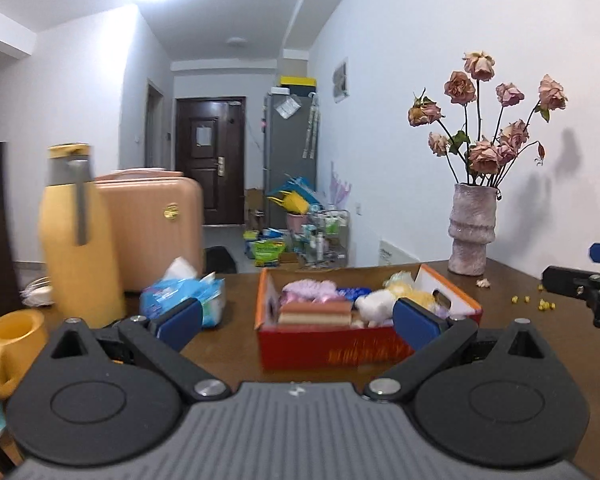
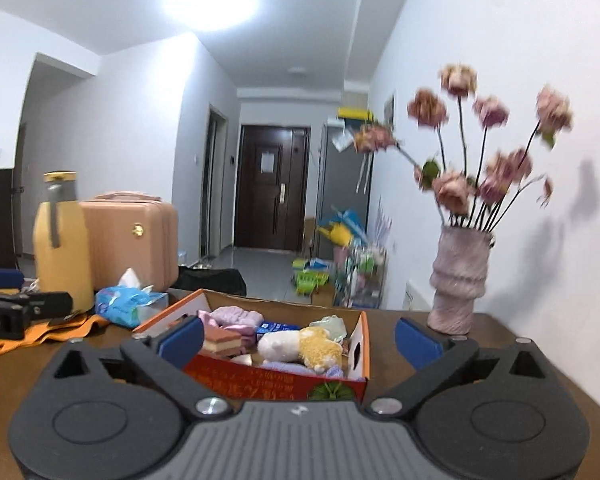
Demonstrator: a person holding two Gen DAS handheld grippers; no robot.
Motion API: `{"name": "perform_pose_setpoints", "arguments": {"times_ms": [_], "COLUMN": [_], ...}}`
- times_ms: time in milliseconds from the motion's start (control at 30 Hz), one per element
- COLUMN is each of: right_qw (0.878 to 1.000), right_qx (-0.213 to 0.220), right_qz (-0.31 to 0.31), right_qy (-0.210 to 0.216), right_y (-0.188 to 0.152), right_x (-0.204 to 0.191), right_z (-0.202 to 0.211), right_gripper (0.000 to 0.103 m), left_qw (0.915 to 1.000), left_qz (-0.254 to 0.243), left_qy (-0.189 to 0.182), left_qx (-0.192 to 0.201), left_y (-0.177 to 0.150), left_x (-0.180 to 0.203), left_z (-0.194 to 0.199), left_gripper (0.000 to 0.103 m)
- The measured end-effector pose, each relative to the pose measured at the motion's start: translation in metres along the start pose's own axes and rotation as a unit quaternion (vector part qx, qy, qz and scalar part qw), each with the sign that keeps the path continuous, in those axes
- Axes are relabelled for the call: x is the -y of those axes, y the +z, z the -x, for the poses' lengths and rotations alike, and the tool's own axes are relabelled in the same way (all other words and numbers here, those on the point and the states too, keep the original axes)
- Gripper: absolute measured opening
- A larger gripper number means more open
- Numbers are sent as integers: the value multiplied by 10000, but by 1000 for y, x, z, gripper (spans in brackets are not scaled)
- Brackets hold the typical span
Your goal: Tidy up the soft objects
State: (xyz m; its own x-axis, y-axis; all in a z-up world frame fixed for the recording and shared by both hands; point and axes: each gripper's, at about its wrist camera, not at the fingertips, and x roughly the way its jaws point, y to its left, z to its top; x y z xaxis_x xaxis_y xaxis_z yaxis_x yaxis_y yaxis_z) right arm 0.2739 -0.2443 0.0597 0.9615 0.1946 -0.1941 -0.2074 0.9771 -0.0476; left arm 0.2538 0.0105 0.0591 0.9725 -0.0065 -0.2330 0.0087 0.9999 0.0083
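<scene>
A red and orange cardboard box (image 1: 332,346) (image 2: 274,378) stands on the brown table. It holds soft things: a pink-and-cream sponge (image 1: 314,313) (image 2: 222,340), a purple cloth (image 1: 310,291) (image 2: 236,316) and a white-and-yellow plush toy (image 1: 384,302) (image 2: 300,346). My left gripper (image 1: 296,320) is open and empty, just short of the box. My right gripper (image 2: 298,340) is open and empty, in front of the box; it shows at the right edge of the left wrist view (image 1: 592,284). The left gripper shows at the left of the right wrist view (image 2: 16,312).
A blue tissue pack (image 1: 186,296) (image 2: 130,304), a yellow thermos (image 1: 78,236) (image 2: 62,240) and a yellow mug (image 1: 14,344) stand left of the box. An orange cloth (image 2: 48,334) lies there. A vase of dried roses (image 1: 472,228) (image 2: 458,280) stands right. Yellow crumbs (image 1: 544,304) lie nearby.
</scene>
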Motion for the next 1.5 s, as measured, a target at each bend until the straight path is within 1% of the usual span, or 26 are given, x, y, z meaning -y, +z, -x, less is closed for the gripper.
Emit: {"name": "perform_pose_setpoints", "arguments": {"times_ms": [133, 200, 300, 433, 500, 567, 633, 767, 867, 1000, 1267, 1500], "right_qw": [9997, 9992, 9982, 9965, 9966, 9972, 9967, 9962, 9971, 9970, 9969, 9968], "right_qx": [63, 132, 112, -150, -313, -364, -466, -506, -435, -395, -344, -357], "right_qz": [-142, -349, -575, -808, -719, -542, -496, -582, -542, -595, -675, -664], "right_qy": [213, 164, 128, 126, 232, 378, 433, 410, 322, 310, 201, 260], "right_y": [-17, -29, -47, -69, -79, -84, -89, -90, -87, -86, -86, -86], "right_x": [-17, -26, -38, -50, -62, -75, -83, -87, -84, -80, -76, -77], "right_z": [61, 93, 133, 182, 199, 207, 208, 210, 211, 214, 214, 213], "right_gripper": [102, 102, 102, 102, 102, 102, 103, 103, 102, 103, 103, 103], "left_qw": [9997, 9991, 9992, 9991, 9988, 9984, 9984, 9989, 9985, 9989, 9987, 9988], "left_qz": [51, 120, 43, -18, -83, -145, -178, 39, -38, -16, -52, -60], "left_qy": [201, 368, 362, 306, 279, 314, 338, 281, 312, 282, 288, 268], "left_qx": [145, 181, 159, 298, 399, 449, 406, 383, 440, 367, 419, 417], "left_y": [-26, -42, -62, -80, -84, -85, -86, -81, -81, -82, -81, -81], "left_x": [-1, -1, 3, 6, 6, 6, 7, 5, 5, 5, 4, 3], "left_z": [69, 103, 145, 195, 217, 230, 232, 234, 235, 232, 233, 234], "left_gripper": [103, 103, 103, 103, 103, 103, 103, 103, 103, 103, 103, 103]}}
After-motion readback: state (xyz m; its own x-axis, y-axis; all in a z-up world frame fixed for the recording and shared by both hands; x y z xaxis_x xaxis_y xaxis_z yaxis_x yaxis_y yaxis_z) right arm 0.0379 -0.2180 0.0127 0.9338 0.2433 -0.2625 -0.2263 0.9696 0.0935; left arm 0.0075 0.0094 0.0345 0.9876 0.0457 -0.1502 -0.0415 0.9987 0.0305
